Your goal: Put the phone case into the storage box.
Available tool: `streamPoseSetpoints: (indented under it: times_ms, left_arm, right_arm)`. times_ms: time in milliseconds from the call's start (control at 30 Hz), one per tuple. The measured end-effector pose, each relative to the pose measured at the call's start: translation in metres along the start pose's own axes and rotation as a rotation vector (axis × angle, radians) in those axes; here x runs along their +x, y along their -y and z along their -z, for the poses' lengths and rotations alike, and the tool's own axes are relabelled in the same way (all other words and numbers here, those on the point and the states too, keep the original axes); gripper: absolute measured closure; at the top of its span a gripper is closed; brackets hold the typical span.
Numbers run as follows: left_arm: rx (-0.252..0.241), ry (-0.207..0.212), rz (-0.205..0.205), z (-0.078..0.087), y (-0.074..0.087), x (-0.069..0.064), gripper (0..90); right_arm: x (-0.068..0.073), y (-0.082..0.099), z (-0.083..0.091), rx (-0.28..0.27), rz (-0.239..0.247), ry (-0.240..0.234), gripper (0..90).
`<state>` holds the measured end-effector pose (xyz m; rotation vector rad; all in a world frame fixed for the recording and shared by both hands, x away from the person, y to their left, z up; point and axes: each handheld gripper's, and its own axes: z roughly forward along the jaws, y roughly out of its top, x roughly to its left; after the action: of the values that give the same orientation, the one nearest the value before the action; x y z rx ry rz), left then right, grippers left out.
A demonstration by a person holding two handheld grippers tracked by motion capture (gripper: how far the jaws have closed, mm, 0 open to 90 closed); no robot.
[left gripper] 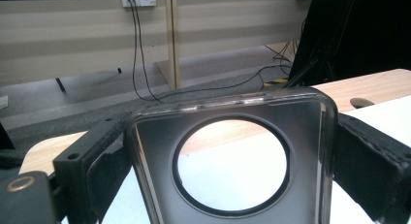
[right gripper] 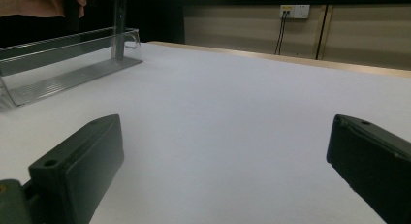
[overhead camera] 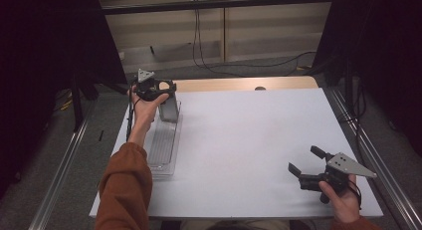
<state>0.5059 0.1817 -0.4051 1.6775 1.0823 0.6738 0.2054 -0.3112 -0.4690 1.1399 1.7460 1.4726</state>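
Smoky translucent plastic phone case with a round camera cut-out (left gripper: 232,170) sits clamped between the jaws of the left gripper (overhead camera: 158,88), one black jaw pressed to each of its side walls in the left gripper view. In the high view the case hangs at the upper left of the frame, its lower end inside the far end of a long clear plastic tray (overhead camera: 164,145) that lies along the left edge of the white tabletop (overhead camera: 249,140); whether the case touches the tray floor cannot be told. The tray's long side runs close to the tabletop's left rim, and a strip of bare wood shows beyond the white surface at the top. To the right of the tray the white surface lies open across the middle of the frame. The left forearm, in a rust-brown sleeve (overhead camera: 124,190), reaches up from the bottom left with the hand wrapped round the gripper. At the lower right, the right gripper (overhead camera: 304,165) is held just above the tabletop near its front corner, pointing left, jaws wide apart and holding nothing.
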Motion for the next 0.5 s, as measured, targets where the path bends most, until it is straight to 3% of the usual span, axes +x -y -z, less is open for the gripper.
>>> streamPoseSetpoints:
  times_ms: [467, 500]
  left_arm:
    - [0.012, -0.076, -0.007, -0.0014, -0.0024, -0.0004, 6.9]
    - [0.009, -0.064, -0.002, -0.0027, -0.0019, -0.0008, 6.9]
  right_arm:
    - [-0.0004, 0.0006, -0.0003, 0.007, 0.008, -0.008, 0.0]
    - [-0.0006, 0.0007, -0.0003, 0.006, 0.008, -0.007, 0.0]
